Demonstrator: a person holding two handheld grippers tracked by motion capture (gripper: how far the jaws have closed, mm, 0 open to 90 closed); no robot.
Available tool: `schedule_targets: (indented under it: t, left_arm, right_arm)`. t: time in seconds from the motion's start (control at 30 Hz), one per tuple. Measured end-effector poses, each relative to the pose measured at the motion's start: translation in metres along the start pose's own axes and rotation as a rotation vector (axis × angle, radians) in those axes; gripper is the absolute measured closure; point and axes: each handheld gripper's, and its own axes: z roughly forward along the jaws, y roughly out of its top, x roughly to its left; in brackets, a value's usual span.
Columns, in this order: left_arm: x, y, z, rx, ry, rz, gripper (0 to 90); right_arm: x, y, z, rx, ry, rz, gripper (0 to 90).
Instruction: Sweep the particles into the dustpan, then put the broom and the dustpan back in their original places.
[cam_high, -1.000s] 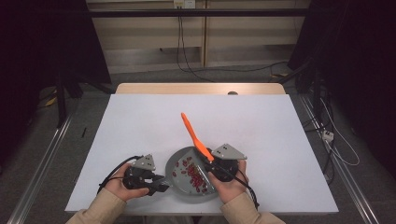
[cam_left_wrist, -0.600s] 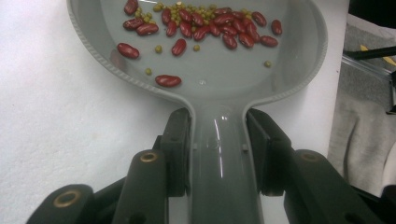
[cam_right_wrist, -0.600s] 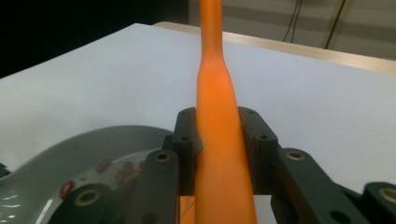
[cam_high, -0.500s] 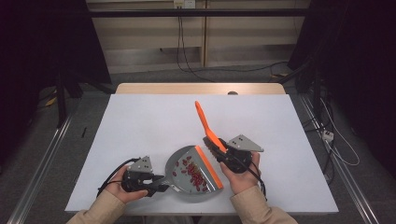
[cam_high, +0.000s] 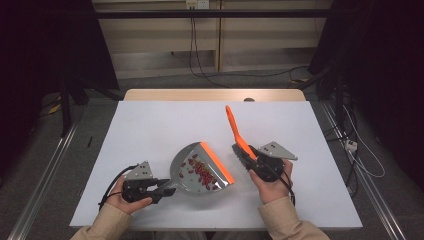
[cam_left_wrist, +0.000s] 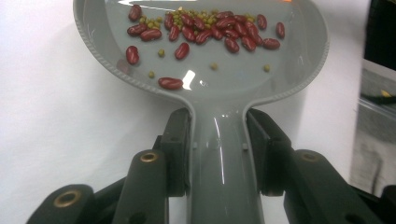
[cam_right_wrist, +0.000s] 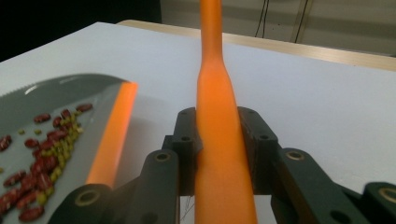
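Wide white table (cam_high: 150, 125) lies bare across the upper half of the frame; lower centre, the grey dustpan (cam_high: 192, 170) blocks the gap between both grippers.

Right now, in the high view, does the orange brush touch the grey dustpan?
No, the orange brush sits apart from the grey dustpan, with white table showing between them.

One grey dustpan (cam_high: 192, 167), one orange brush (cam_high: 237, 134), many red beans (cam_left_wrist: 205, 32)

Grey dustpan (cam_high: 197, 171) with orange lip, flat on white worktop (cam_high: 150, 130), holding red beans (cam_high: 202, 172) and small green ones. Orange brush handle (cam_high: 234, 127) just right of it, tilted up and away.
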Motion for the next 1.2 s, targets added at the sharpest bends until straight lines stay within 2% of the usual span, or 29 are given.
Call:
schedule_targets:
  t: [0.03, 0.2, 0.37, 0.57, 0.8, 0.9, 1.07, 1.2]
  left_arm:
    - [0.001, 0.0, -0.002, -0.012, 0.01, -0.019, 62.9]
    - [0.008, 0.001, -0.009, -0.025, 0.088, -0.057, 62.9]
    - [0.019, -0.003, -0.013, -0.035, 0.168, -0.135, 62.9]
    - [0.036, -0.008, -0.017, -0.052, 0.3, -0.224, 62.9]
    - [0.05, -0.014, -0.019, -0.051, 0.413, -0.31, 62.9]
    - [0.053, -0.016, -0.019, -0.048, 0.445, -0.338, 62.9]
    - [0.054, -0.017, -0.016, -0.03, 0.504, -0.349, 62.9]
    - [0.053, -0.018, -0.013, -0.018, 0.519, -0.354, 62.8]
  right_arm:
    - [-0.003, -0.001, -0.001, 0.002, -0.001, 0.006, 70.8]
    - [-0.013, -0.003, -0.005, 0.01, -0.009, 0.018, 70.8]
    - [-0.028, -0.007, -0.01, 0.024, -0.032, 0.011, 70.8]
    - [-0.056, -0.012, -0.019, 0.026, -0.097, 0.027, 70.8]
    - [-0.079, -0.019, -0.03, 0.044, -0.179, 0.014, 70.7]
    - [-0.087, -0.021, -0.031, 0.044, -0.207, 0.018, 70.7]
    - [-0.092, -0.023, -0.031, 0.055, -0.263, -0.023, 70.7]
    - [-0.091, -0.032, -0.03, 0.065, -0.29, -0.045, 70.7]
